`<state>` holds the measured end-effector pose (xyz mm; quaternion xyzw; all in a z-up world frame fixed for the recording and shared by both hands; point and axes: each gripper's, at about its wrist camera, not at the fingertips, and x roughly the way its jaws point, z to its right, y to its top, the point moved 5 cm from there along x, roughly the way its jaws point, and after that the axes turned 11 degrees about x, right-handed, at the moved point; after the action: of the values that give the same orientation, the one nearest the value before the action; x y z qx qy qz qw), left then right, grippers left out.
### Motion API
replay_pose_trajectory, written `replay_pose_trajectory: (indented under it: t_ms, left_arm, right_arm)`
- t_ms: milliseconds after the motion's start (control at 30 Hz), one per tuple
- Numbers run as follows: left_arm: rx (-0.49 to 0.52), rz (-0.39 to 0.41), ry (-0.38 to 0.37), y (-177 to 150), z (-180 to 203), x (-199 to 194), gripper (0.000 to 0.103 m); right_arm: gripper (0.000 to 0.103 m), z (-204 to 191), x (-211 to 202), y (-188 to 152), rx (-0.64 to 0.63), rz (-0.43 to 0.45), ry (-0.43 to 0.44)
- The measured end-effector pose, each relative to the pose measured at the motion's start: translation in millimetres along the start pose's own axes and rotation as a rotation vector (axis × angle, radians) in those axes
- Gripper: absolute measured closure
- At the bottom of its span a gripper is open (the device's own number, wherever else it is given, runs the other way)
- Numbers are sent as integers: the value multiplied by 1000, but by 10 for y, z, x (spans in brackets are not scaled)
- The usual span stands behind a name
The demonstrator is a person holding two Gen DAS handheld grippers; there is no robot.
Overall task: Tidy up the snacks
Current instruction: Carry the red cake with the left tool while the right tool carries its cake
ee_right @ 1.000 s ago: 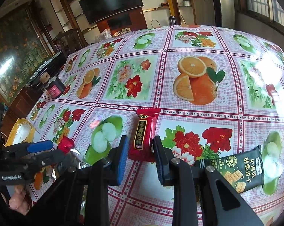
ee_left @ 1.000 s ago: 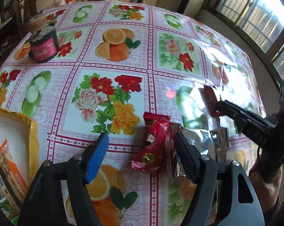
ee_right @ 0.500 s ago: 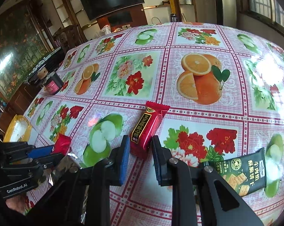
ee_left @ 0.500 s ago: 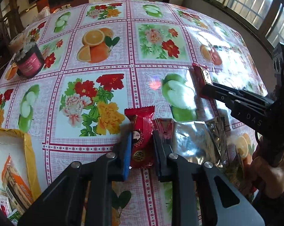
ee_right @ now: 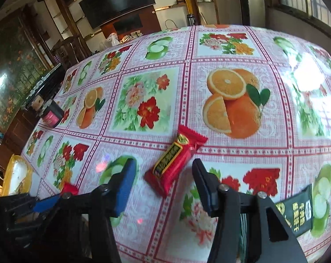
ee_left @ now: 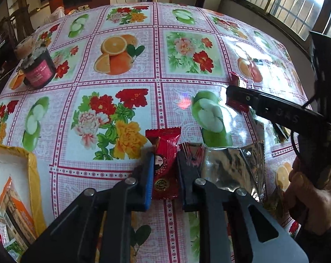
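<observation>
My left gripper (ee_left: 164,161) is shut on a red snack packet (ee_left: 165,153) lying on the fruit-print tablecloth. A crumpled silver foil packet (ee_left: 231,164) lies just right of it. My right gripper (ee_right: 163,175) is open; a red bar with a black and gold label (ee_right: 174,162) lies tilted on the cloth between its jaws, touching neither. The right gripper also shows in the left wrist view (ee_left: 235,96), over that bar (ee_left: 238,82). The yellow tray (ee_left: 34,179) at lower left holds an orange packet (ee_left: 14,206).
A dark jar with a pink label (ee_left: 37,68) stands at the far left, also in the right wrist view (ee_right: 52,115). A dark green cracker packet (ee_right: 297,214) lies at the right. The yellow tray (ee_right: 8,171) sits at the left table edge.
My left gripper closed on the red snack packet. My right gripper, closed around the red bar before, has opened; the bar now lies tilted between its jaws.
</observation>
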<state>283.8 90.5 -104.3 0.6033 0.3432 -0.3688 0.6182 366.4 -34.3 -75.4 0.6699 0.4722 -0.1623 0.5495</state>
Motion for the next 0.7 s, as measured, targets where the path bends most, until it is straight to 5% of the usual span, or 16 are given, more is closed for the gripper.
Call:
replay_pose_trajectory:
  t_ms: [67,167,700]
  left_arm:
    - [-13,1,-3,-33,-7,-20,83]
    - [-45,-1,-19,-100,-30,-62,84]
    - [-78,74,39,-529,207,-780,84]
  right_arm:
    - [72,-13,18,10,-25,4,-21]
    - [80,20,-20,-23,-30,-3,-5]
    - [82,-137,-1117,-542,-64,101,128]
